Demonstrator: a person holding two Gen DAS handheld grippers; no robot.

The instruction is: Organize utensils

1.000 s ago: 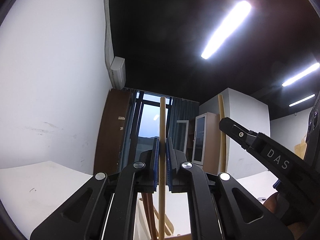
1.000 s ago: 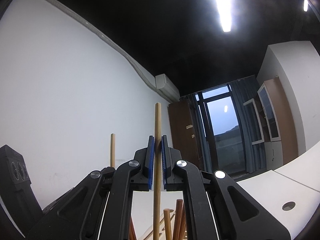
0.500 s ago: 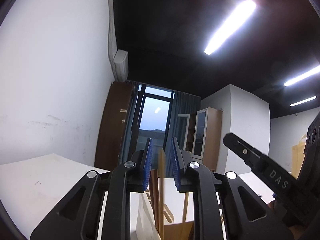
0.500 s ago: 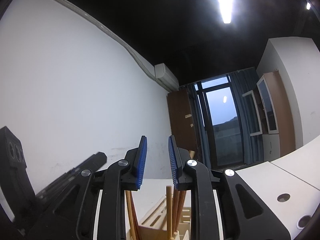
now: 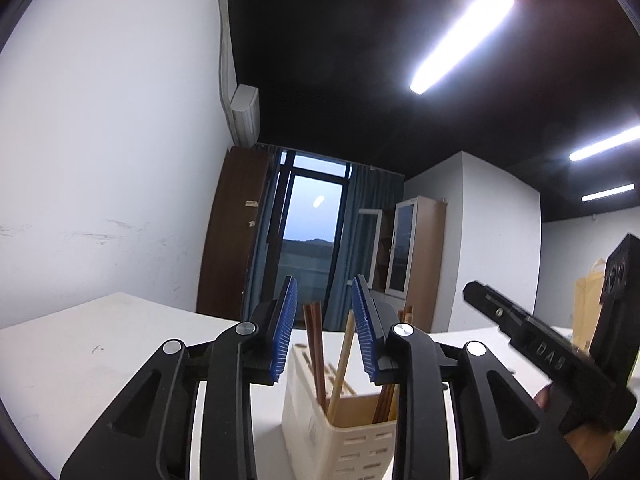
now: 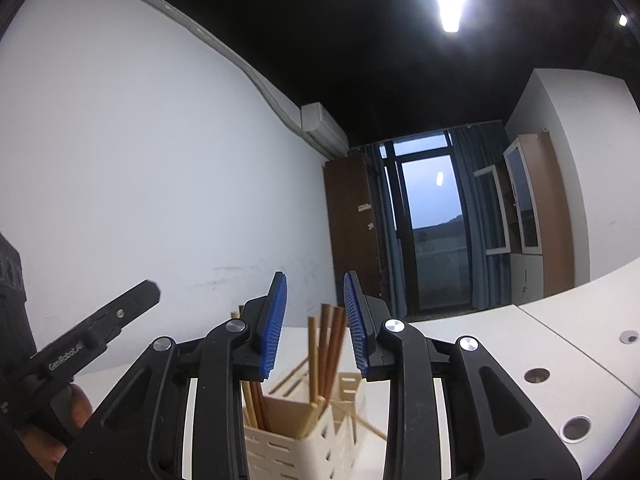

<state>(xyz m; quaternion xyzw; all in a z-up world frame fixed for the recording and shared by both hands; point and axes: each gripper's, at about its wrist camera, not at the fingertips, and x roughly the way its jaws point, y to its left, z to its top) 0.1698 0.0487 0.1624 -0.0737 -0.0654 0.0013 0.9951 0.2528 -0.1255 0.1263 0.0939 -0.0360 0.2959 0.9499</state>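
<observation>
So in the left wrist view, the left gripper (image 5: 325,330) had just let go: a second before, its fingers (image 5: 285,334) were pinching a pale chopstick upright, and now they were spread with nothing pressed between them, having just been opening. The chopsticks (image 5: 314,354), a dark brown pair plus a pale one, were standing in the cream holder (image 5: 320,432) sitting on the white bench (image 5: 80,360), seen through the gap between the fingers but not touched by them. The other gripper poked in from the right side of that view. Over in the right wrist view it was the same story: the right gripper (image 6: 314,322) had been clamped on a wooden chopstick a second earlier, and now its fingers (image 6: 274,324) stood apart and empty, also just opened. Below and beyond them the holder (image 6: 288,444) had several chopsticks (image 6: 332,348) leaning in its compartments, with a couple more lying flatter behind it. My read is both sticks got dropped into the holder at about the same time, so that round of sorting looked done and both hands were free to fetch more.
</observation>
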